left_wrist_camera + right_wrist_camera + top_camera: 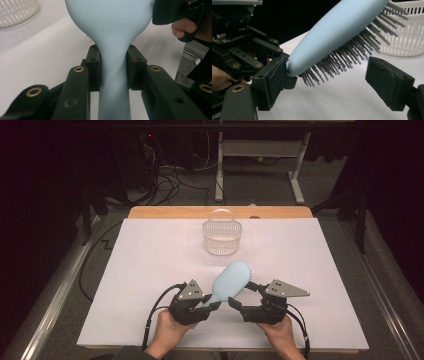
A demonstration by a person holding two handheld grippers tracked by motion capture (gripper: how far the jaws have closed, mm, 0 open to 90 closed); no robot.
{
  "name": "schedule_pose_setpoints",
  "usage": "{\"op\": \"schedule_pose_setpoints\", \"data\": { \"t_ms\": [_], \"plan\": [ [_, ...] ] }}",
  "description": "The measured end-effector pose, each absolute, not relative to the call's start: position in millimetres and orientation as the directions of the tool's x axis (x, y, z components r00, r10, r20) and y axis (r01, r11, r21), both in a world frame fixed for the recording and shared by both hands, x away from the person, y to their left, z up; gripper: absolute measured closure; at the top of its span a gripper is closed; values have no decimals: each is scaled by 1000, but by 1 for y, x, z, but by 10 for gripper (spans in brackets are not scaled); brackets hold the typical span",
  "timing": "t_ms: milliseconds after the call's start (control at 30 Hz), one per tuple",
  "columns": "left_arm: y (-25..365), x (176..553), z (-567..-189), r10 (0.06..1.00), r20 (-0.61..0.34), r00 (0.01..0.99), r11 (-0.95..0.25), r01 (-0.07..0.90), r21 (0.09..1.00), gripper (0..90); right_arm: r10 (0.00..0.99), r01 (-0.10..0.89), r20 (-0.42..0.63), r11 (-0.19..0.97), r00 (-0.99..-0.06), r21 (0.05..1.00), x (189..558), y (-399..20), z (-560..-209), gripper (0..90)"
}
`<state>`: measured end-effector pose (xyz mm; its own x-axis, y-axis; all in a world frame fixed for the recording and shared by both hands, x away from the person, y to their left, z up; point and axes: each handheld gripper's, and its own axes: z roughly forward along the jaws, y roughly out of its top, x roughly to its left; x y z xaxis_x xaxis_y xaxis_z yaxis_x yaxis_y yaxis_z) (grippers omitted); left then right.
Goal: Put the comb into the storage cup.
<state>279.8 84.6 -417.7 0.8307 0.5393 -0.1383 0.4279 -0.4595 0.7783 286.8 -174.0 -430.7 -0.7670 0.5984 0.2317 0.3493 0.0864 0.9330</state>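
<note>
A light blue hairbrush (231,280) with dark bristles hangs a little above the white table cover, its head pointing away toward the basket. My left gripper (212,306) is shut on its handle; in the left gripper view both pads (93,65) press the narrow neck of the brush (113,30). My right gripper (243,295) stands open around the lower part of the brush head. In the right gripper view its left pad (274,75) is against the smooth back of the brush (337,30), while the other pad (387,80) stays clear of the bristles.
A white slotted plastic basket (222,236) with a handle stands at the far middle of the table, also behind the brush as the basket (409,37). The white sheet (150,270) covers a wooden tabletop. Dark floor, cables and a desk frame lie beyond.
</note>
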Motion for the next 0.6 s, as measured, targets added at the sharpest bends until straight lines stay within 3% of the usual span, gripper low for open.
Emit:
{"op": "schedule_pose_setpoints", "data": {
  "t_ms": [600],
  "plan": [
    [73,275,-419,528,-109,842,-481,402,779,672,589,398,287,66,-756,915,293,-170,-430,197]
  ]
}}
